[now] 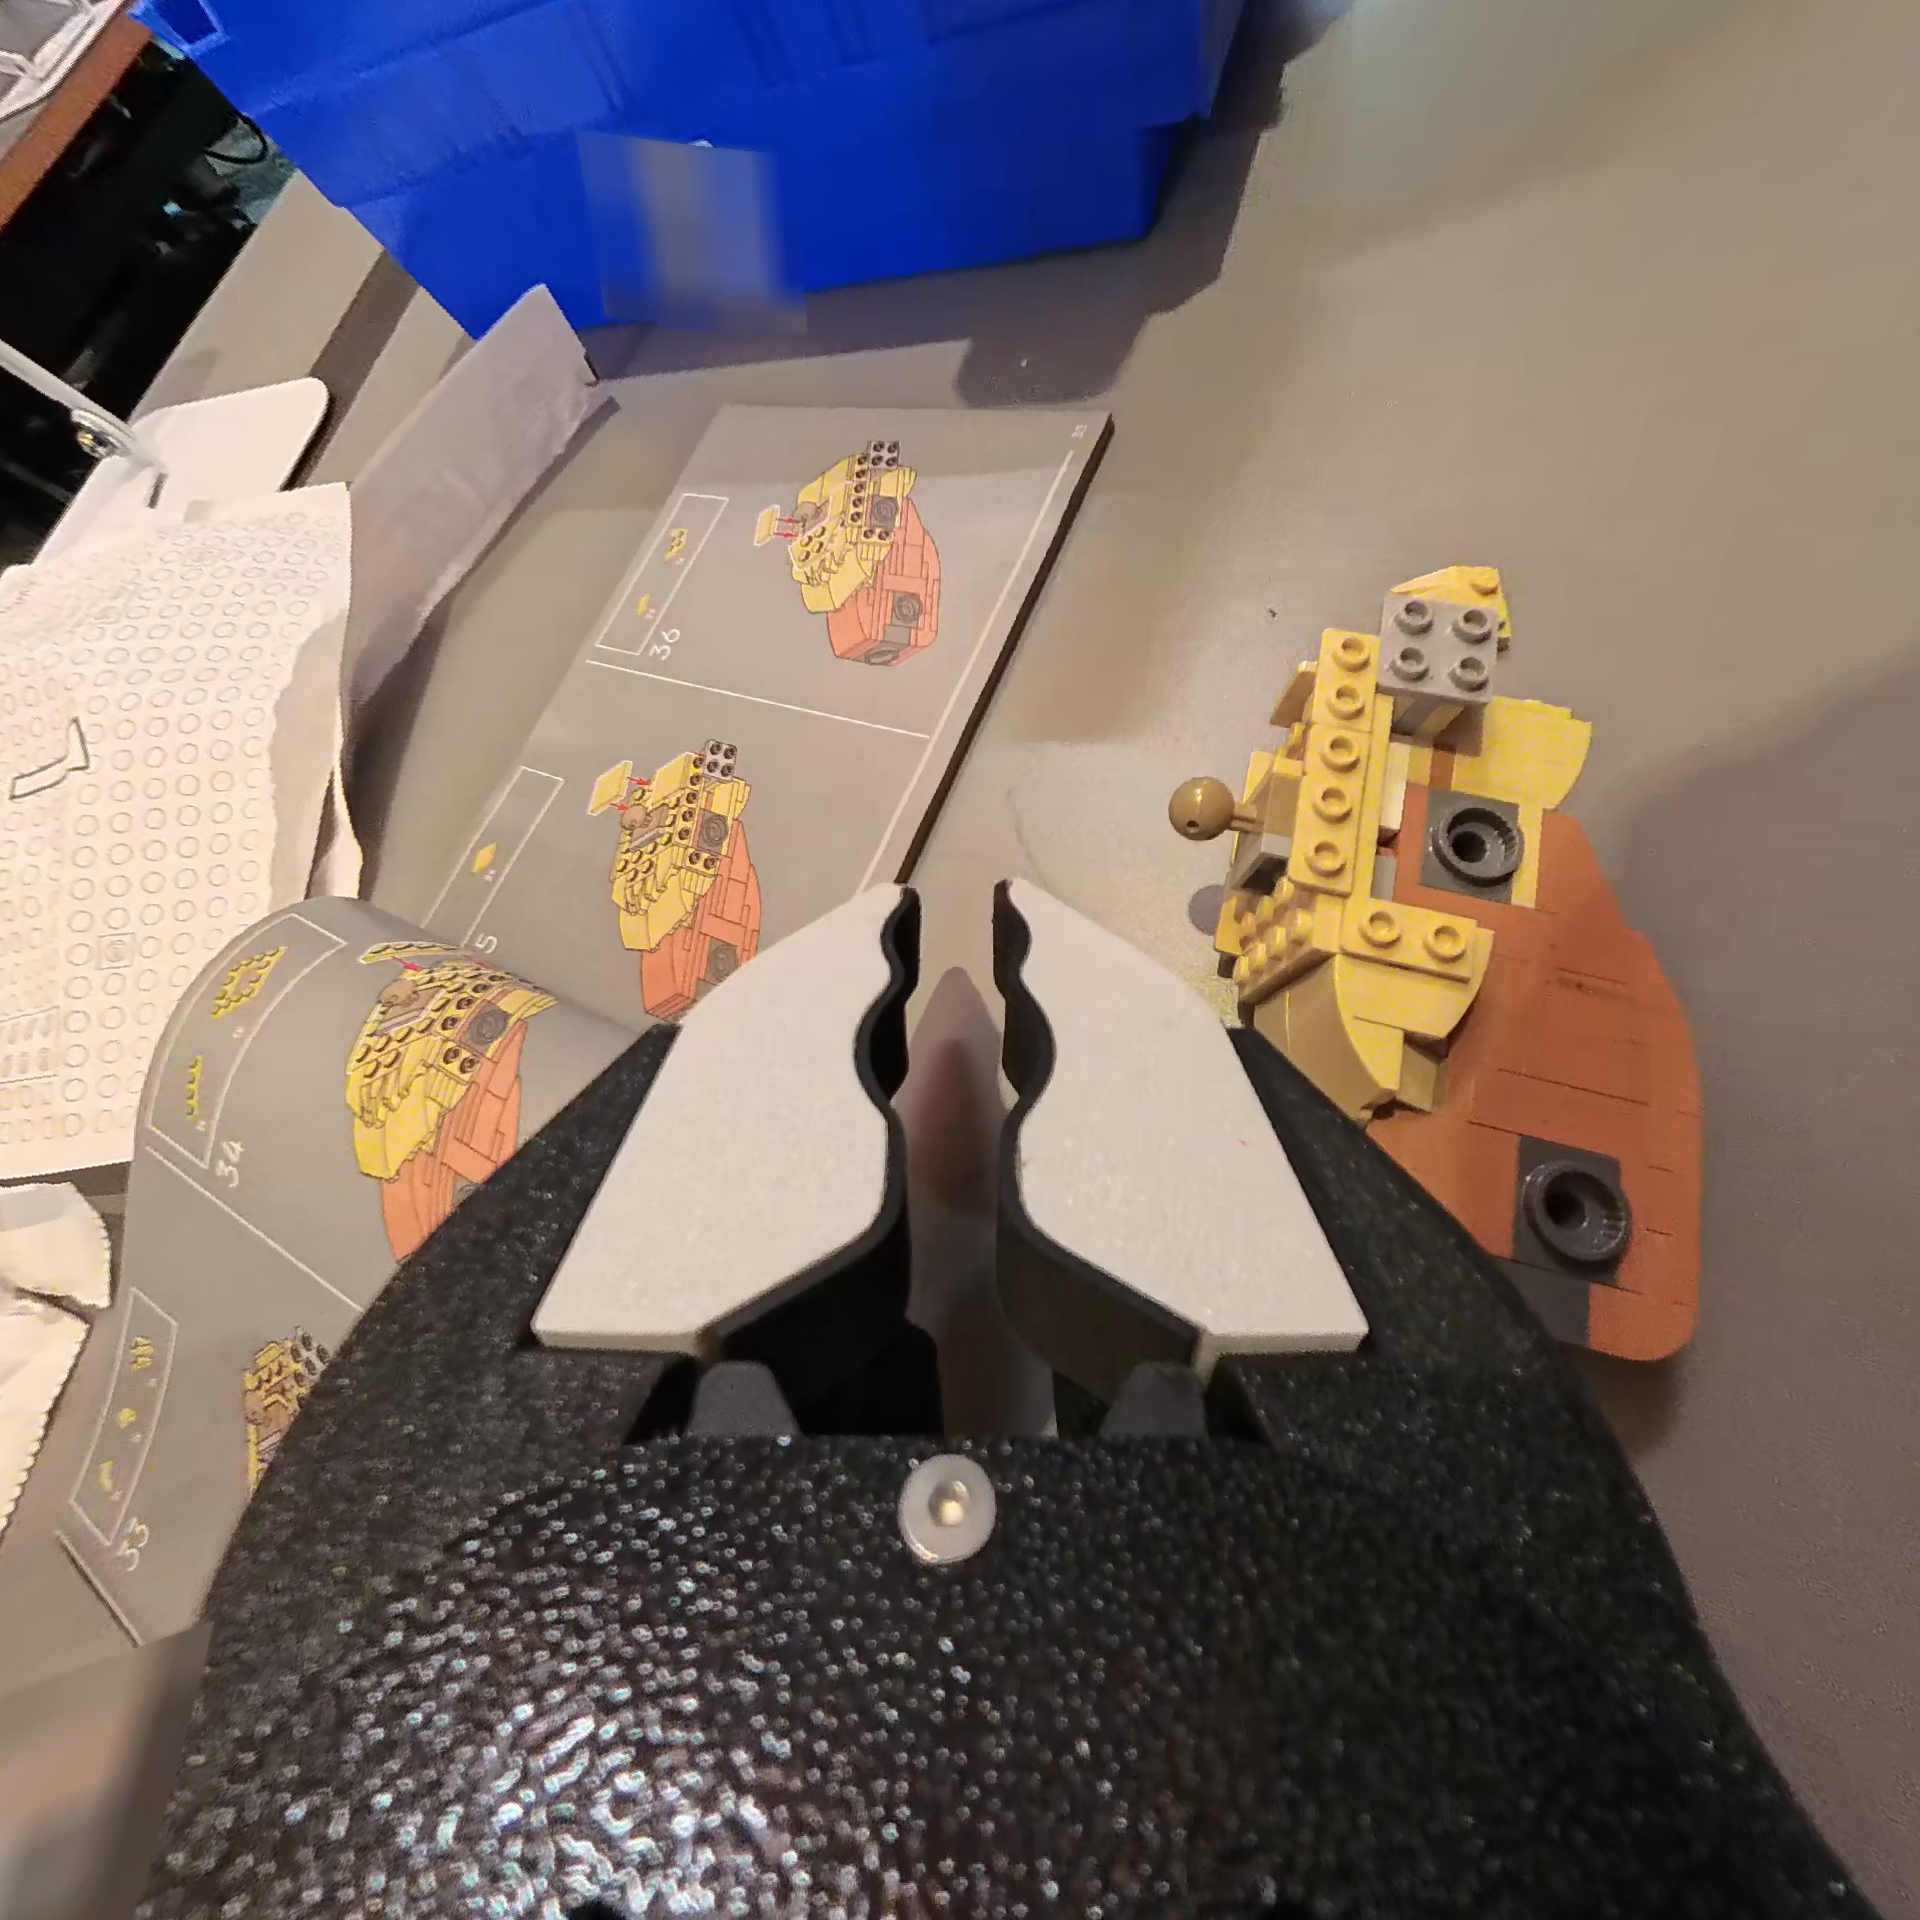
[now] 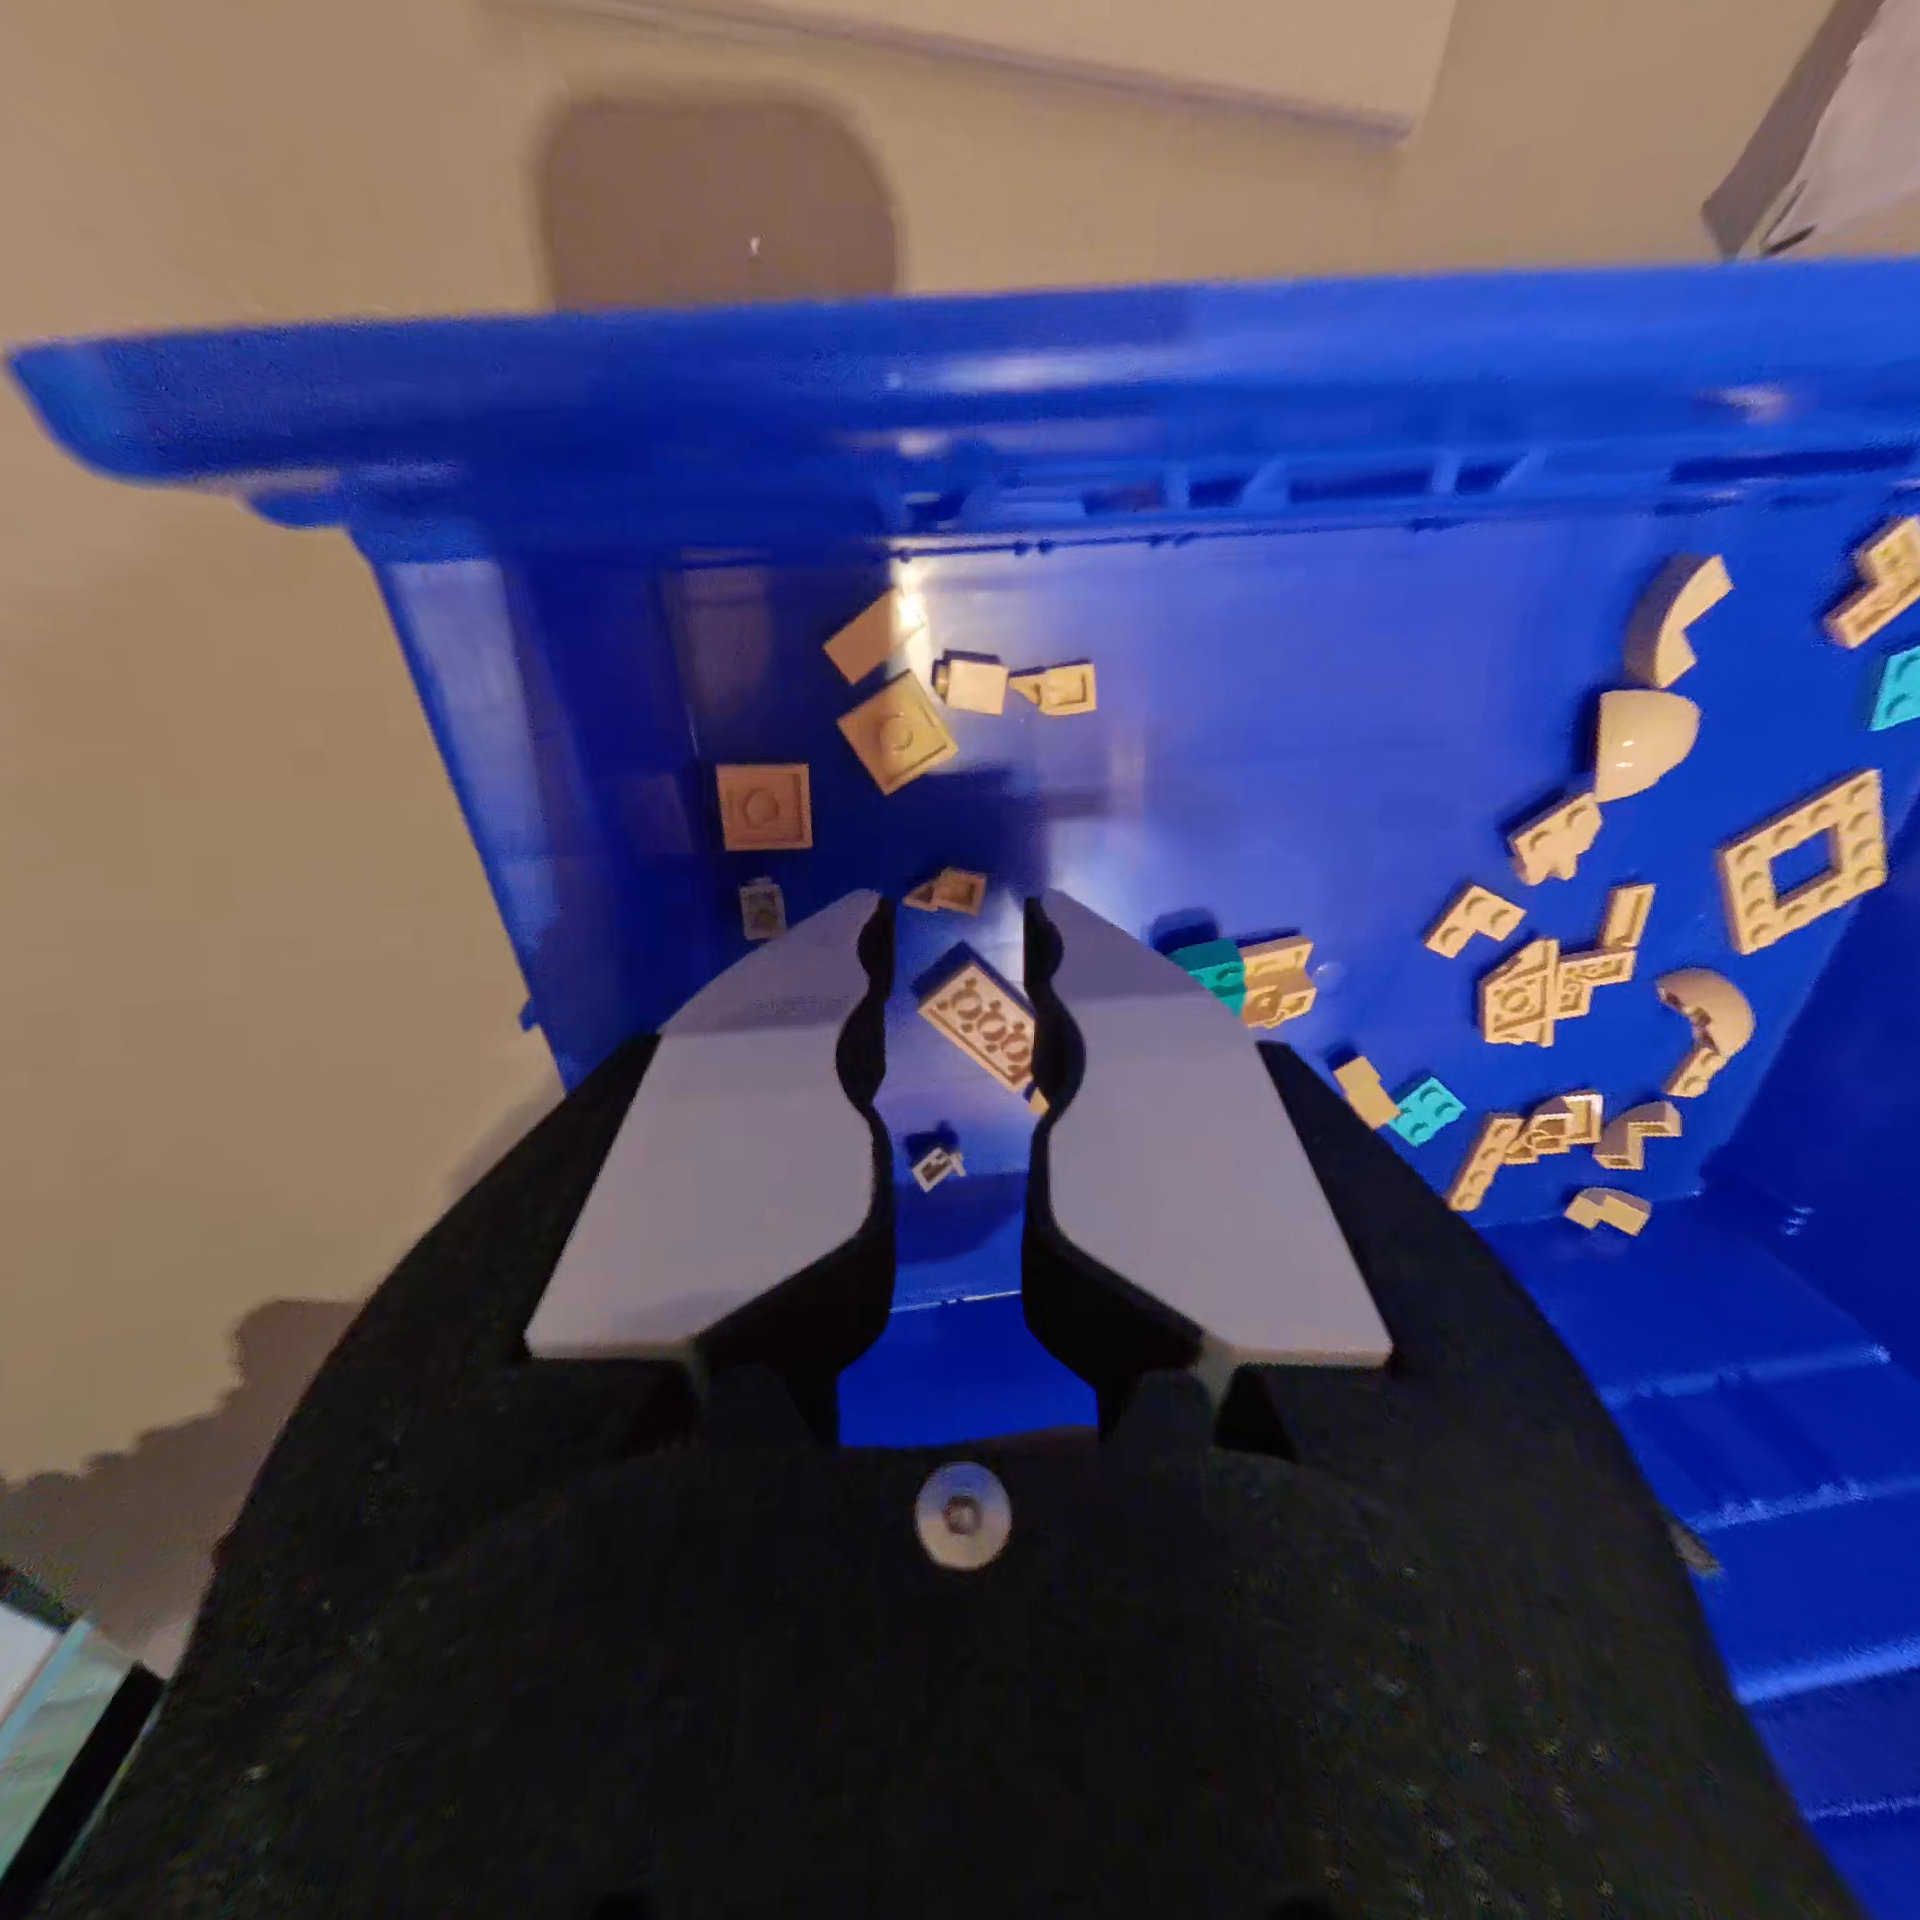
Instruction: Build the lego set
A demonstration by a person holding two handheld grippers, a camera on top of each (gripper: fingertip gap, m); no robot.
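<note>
In the left wrist view, the part-built lego model [image 1: 1423, 935] lies on the grey table, with yellow and tan bricks on a brown hull, a grey 2x2 plate on top and a tan ball joint at its left. My left gripper [image 1: 954, 904] is empty, its jaws a narrow gap apart, just left of the model. The open instruction booklet [image 1: 790, 665] lies ahead and to the left. In the right wrist view, my right gripper [image 2: 956, 914] is open over the blue bin [image 2: 1143, 436] of loose tan and teal pieces. A tan studded plate [image 2: 977, 1023] shows between its fingers, not gripped.
White perforated paper bags [image 1: 156, 790] lie at the left of the table. Blue bins [image 1: 831, 156] stand behind the booklet. In the right wrist view, many small tan pieces [image 2: 1538, 997] are scattered on the bin floor, with a square tan frame plate [image 2: 1803, 878] at the right. The left gripper's tips are roughly 25 cm from the right gripper's.
</note>
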